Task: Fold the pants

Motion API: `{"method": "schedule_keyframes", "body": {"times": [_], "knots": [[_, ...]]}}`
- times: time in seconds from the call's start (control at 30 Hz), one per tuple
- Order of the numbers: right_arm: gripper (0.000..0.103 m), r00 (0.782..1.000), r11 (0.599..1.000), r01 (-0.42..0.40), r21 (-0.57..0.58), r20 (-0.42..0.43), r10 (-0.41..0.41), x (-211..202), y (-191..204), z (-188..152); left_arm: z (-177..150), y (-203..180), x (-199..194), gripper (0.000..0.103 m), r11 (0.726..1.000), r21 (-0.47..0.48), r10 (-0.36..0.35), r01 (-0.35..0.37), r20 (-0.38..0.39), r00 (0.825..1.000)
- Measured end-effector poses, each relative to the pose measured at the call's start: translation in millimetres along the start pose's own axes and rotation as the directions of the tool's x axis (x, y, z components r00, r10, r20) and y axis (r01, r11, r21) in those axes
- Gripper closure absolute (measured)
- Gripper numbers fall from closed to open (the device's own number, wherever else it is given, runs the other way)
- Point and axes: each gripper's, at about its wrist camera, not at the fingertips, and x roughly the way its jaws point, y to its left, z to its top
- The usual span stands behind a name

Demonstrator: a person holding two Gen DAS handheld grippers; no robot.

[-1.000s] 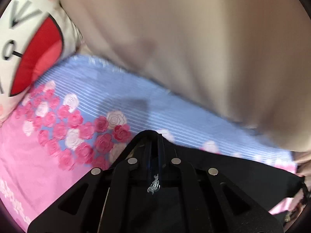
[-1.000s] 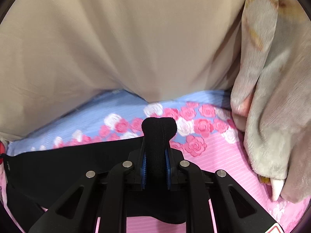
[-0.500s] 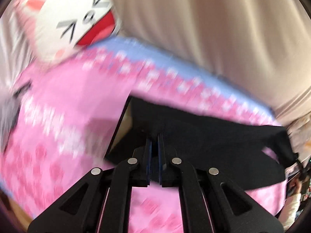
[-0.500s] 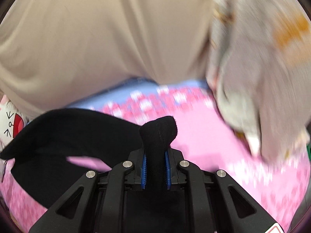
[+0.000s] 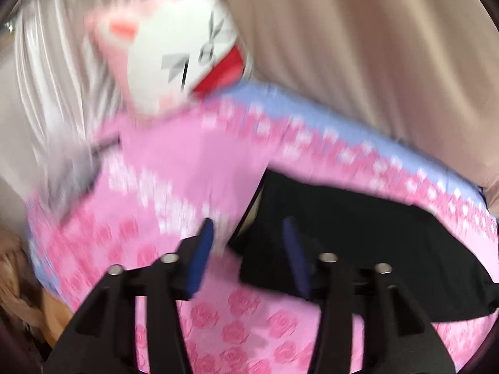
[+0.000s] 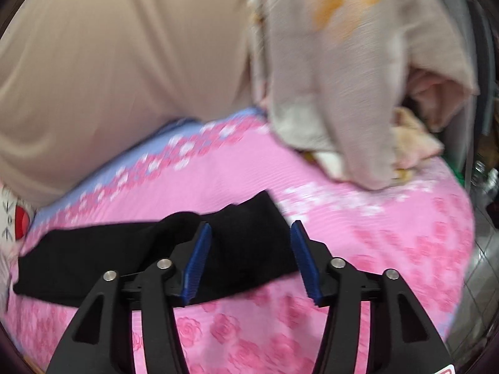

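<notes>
Lying on 1 pink bedsheet [image 6: 358,249]: 1 black pants [image 6: 93,258]; 2 tools, left [image 5: 248,251], right [image 6: 249,252], just opened, gripping nothing.

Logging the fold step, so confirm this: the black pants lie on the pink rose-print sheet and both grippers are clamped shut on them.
Wrong on the grip. The black pants lie on the pink rose-print sheet, but both wrist views show the left gripper and right gripper open, having just released the cloth.

Your left gripper [image 5: 248,249]: jaws just opened, nothing pinched | black pants [image 5: 358,233]: lower right, flat on pink rose sheet [image 5: 193,171] | cat pillow [image 5: 187,53]: upper left, blurred
</notes>
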Motion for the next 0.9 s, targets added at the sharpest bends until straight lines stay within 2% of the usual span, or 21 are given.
{"method": "schedule_keyframes", "body": {"times": [0.07, 0.1, 0.17, 0.23, 0.3, 0.37, 0.4, 0.43, 0.47, 0.5, 0.53, 0.57, 0.6, 0.63, 0.67, 0.7, 0.73, 0.77, 0.83, 0.87, 0.9], "knots": [[0.049, 0.999, 0.997, -0.040, 0.065, 0.022, 0.039, -12, -13, 3, 8, -28, -14, 0.031, 0.998, 0.044, -0.057, 0.055, 0.052, 0.997], [0.049, 0.998, 0.994, -0.063, 0.094, 0.023, 0.061, -11, -18, 6, 7, -40, -20, 0.017, 0.995, 0.053, -0.084, 0.080, 0.065, 0.994], [0.048, 0.991, 0.976, -0.135, 0.173, 0.003, 0.136, -3, -26, 11, 3, -76, -17, 0.016, 0.982, 0.086, -0.176, 0.170, 0.057, 0.983], [0.048, 0.975, 0.945, -0.192, 0.264, -0.057, 0.215, 20, -29, 16, -8, -113, -8, 0.016, 0.960, 0.139, -0.245, 0.242, 0.010, 0.969], [0.048, 0.948, 0.914, -0.229, 0.334, -0.135, 0.287, 43, -27, 16, -21, -141, -4, 0.016, 0.944, 0.178, -0.279, 0.278, -0.021, 0.960], [0.048, 0.908, 0.897, -0.242, 0.371, -0.240, 0.344, 73, -19, 16, -34, -172, 1, 0.016, 0.924, 0.225, -0.307, 0.310, -0.052, 0.950], [0.052, 0.894, 0.905, -0.227, 0.360, -0.291, 0.340, 86, -13, 14, -40, -183, 1, 0.016, 0.918, 0.237, -0.314, 0.318, -0.056, 0.948], [0.086, 0.883, 0.927, -0.202, 0.316, -0.351, 0.312, 99, -2, 12, -46, -196, 3, 0.016, 0.911, 0.251, -0.320, 0.326, -0.066, 0.945], [0.093, 0.878, 0.942, -0.199, 0.270, -0.377, 0.294, 104, 7, 11, -50, -203, 6, 0.016, 0.908, 0.257, -0.323, 0.332, -0.075, 0.943], [0.093, 0.888, 0.959, -0.185, 0.214, -0.381, 0.256, 102, 18, 13, -55, -212, 6, 0.016, 0.903, 0.261, -0.331, 0.342, -0.087, 0.940], [0.093, 0.911, 0.975, -0.169, 0.146, -0.356, 0.211, 94, 29, 19, -58, -218, 7, 0.016, 0.899, 0.265, -0.334, 0.348, -0.099, 0.937], [0.093, 0.942, 0.982, -0.182, 0.053, -0.276, 0.190, 73, 44, 31, -63, -224, 7, 0.016, 0.899, 0.266, -0.331, 0.348, -0.107, 0.938], [0.093, 0.964, 0.978, -0.206, -0.034, -0.181, 0.197, 50, 56, 41, -64, -228, 8, 0.016, 0.899, 0.266, -0.329, 0.347, -0.113, 0.938], [0.092, 0.978, 0.963, -0.208, -0.170, -0.060, 0.201, 19, 71, 48, -66, -229, 8, 0.016, 0.900, 0.266, -0.325, 0.345, -0.117, 0.939], [0.087, 0.984, 0.954, -0.175, -0.244, -0.016, 0.176, 9, 76, 49, -67, -229, 10, 0.016, 0.904, 0.262, -0.318, 0.338, -0.118, 0.941], [0.082, 0.991, 0.944, -0.130, -0.303, -0.009, 0.133, 10, 77, 46, -67, -229, 12, 0.016, 0.906, 0.258, -0.315, 0.335, -0.118, 0.942], [0.068, 0.996, 0.935, -0.088, -0.343, -0.049, 0.076, 24, 67, 36, -69, -228, 13, 0.016, 0.908, 0.255, -0.312, 0.332, -0.118, 0.943], [0.061, 0.995, 0.938, -0.047, -0.343, -0.096, 0.015, 39, 54, 26, -69, -226, 15, 0.016, 0.910, 0.250, -0.311, 0.332, -0.121, 0.943], [0.063, 0.974, 0.956, 0.027, -0.293, -0.207, -0.091, 67, 18, 4, -72, -221, 17, 0.016, 0.914, 0.246, -0.301, 0.323, -0.125, 0.946], [0.063, 0.966, 0.969, 0.067, -0.237, -0.226, -0.122, 68, -3, -5, -72, -219, 19, 0.016, 0.918, 0.244, -0.290, 0.313, -0.126, 0.949], [0.063, 0.971, 0.982, 0.060, -0.180, -0.218, -0.099, 62, -16, -9, -73, -217, 21, 0.016, 0.921, 0.241, -0.282, 0.306, -0.128, 0.951]]}}
